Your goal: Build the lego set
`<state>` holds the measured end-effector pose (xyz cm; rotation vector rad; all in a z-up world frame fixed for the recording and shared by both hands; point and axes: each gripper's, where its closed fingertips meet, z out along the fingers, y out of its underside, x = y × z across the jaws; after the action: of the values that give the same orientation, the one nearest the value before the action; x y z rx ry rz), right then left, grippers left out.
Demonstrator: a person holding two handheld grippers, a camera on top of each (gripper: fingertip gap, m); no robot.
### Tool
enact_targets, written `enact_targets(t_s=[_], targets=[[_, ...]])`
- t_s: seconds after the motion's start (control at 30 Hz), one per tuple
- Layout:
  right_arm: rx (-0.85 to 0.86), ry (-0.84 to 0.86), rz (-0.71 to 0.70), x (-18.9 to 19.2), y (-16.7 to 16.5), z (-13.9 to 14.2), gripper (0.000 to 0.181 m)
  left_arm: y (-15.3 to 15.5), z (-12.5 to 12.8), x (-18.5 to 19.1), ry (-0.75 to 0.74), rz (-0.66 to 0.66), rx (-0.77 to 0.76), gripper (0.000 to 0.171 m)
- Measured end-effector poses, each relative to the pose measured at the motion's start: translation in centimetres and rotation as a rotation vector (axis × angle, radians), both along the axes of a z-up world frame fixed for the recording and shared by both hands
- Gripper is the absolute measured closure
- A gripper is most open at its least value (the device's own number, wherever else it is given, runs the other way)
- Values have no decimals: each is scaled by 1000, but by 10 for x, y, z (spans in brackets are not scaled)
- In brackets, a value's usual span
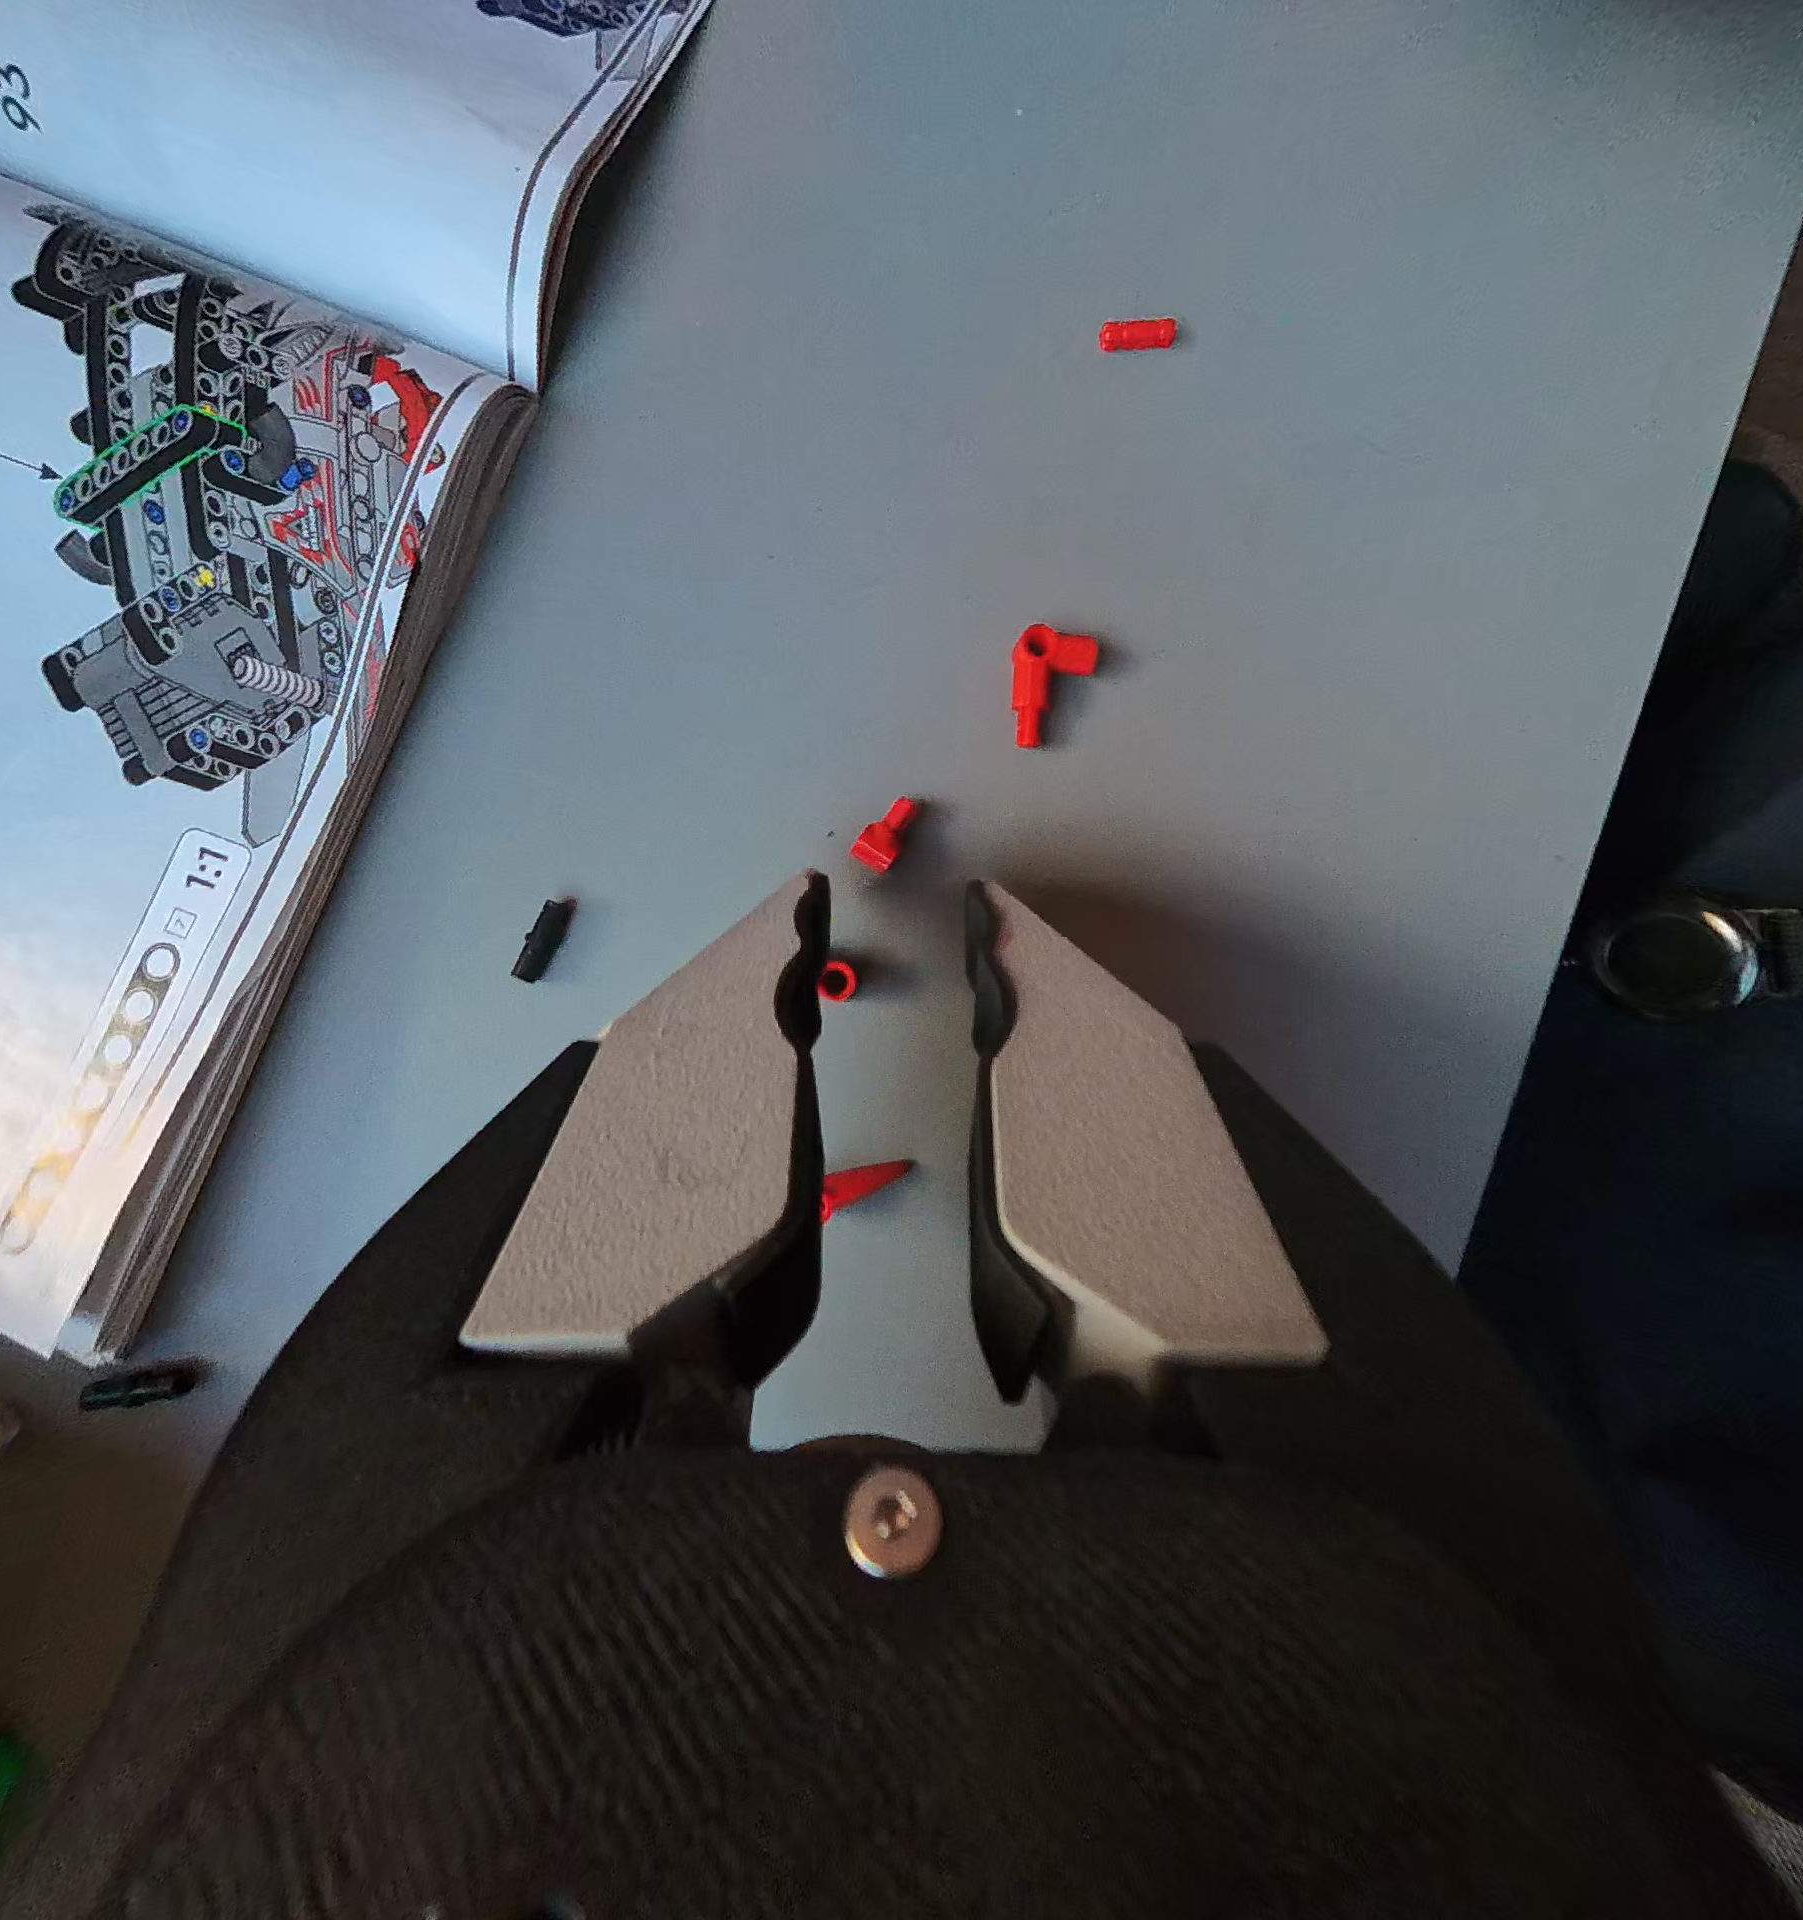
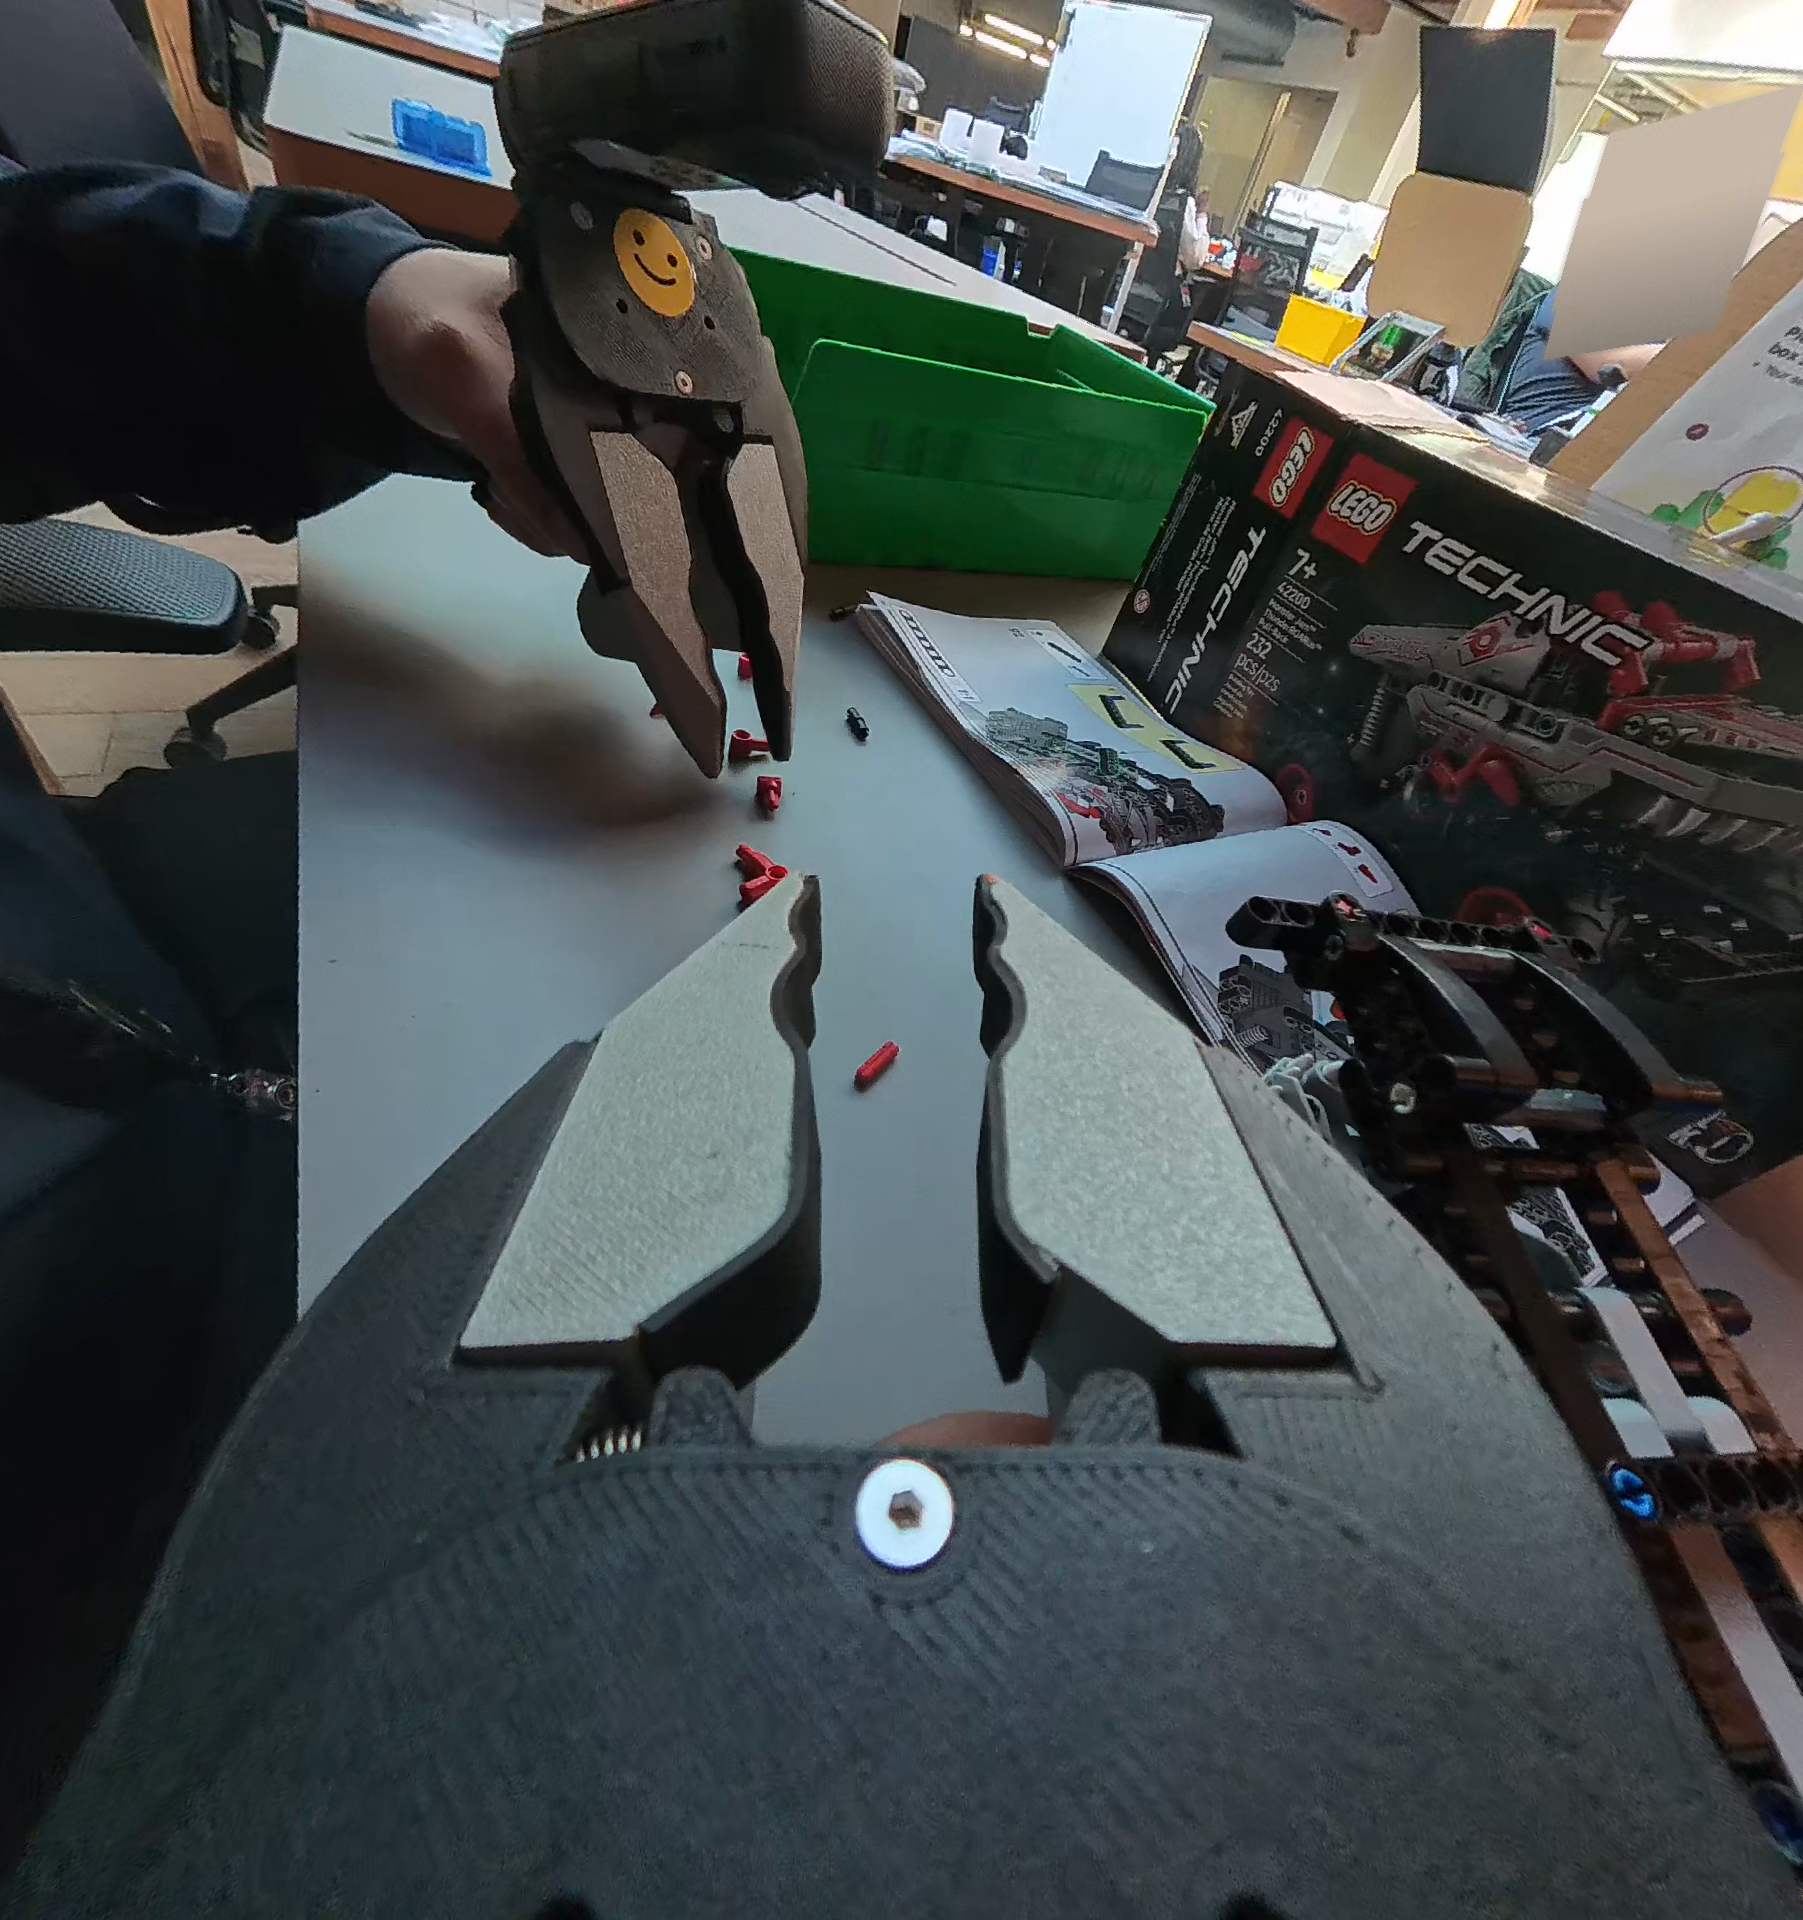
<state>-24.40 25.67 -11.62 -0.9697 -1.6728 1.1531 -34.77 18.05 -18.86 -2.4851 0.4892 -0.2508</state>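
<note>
My left gripper (image 1: 897, 888) is open and empty, pointing down low over the grey table (image 1: 1292, 520). A small red bush (image 1: 837, 980) and a red spike (image 1: 861, 1184) lie between its fingers, close to the left one. Just ahead lie a small red piece (image 1: 884, 834), a red angle connector (image 1: 1048, 675) and a red pin (image 1: 1138, 335). My right gripper (image 2: 895, 883) is open and empty above the table, over a red pin (image 2: 876, 1065). The left gripper (image 2: 751, 753) also shows in the right wrist view. The black, partly built model (image 2: 1448, 1039) stands to my right.
The open instruction booklet (image 1: 232, 520) lies left of the left gripper, with black pins (image 1: 544, 940) beside it. In the right wrist view the booklet (image 2: 1063, 727), a green bin (image 2: 980, 457) and the set's box (image 2: 1499, 675) stand at the back and right. The table edge (image 1: 1655, 727) runs along the right. The tips of one gripper are about 15 centimeters away from the tips of the other. To reach the red angle connector (image 1: 1048, 675) in a straight line is about 4 centimeters for my left fingers, about 11 centimeters for my right. Look for it in the right wrist view (image 2: 760, 862) too. The red pin (image 2: 876, 1065) is about 8 centimeters from my right fingertips.
</note>
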Motion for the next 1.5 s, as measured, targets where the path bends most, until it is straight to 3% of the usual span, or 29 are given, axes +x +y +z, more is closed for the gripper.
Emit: enact_targets(t_s=[0.3,0.53,0.7,0.93,1.17,1.33,1.43,1.5], targets=[[0,2,1,0,-1,0,156,8,-6,2,18,-36,-6,152],[4,-1,4,0,-1,0,156,9,-7,1,34,-54,3,166],[61,-32,46,-3,-18,-7,156,5,-6,8,33,-70,10,166],[162,-209,99,-29,-40,-36,154,-2,-6,14,47,-71,-2,166],[157,-389,159,-57,-47,-60,133,-8,-6,18,41,-14,1,166],[178,-456,224,-64,-54,-70,144,-11,-6,18,26,6,8,166],[195,-493,180,-68,-48,-76,163,-12,-6,19,12,11,16,166],[173,-519,157,-65,-47,-77,165,-13,-6,20,6,15,20,166]])
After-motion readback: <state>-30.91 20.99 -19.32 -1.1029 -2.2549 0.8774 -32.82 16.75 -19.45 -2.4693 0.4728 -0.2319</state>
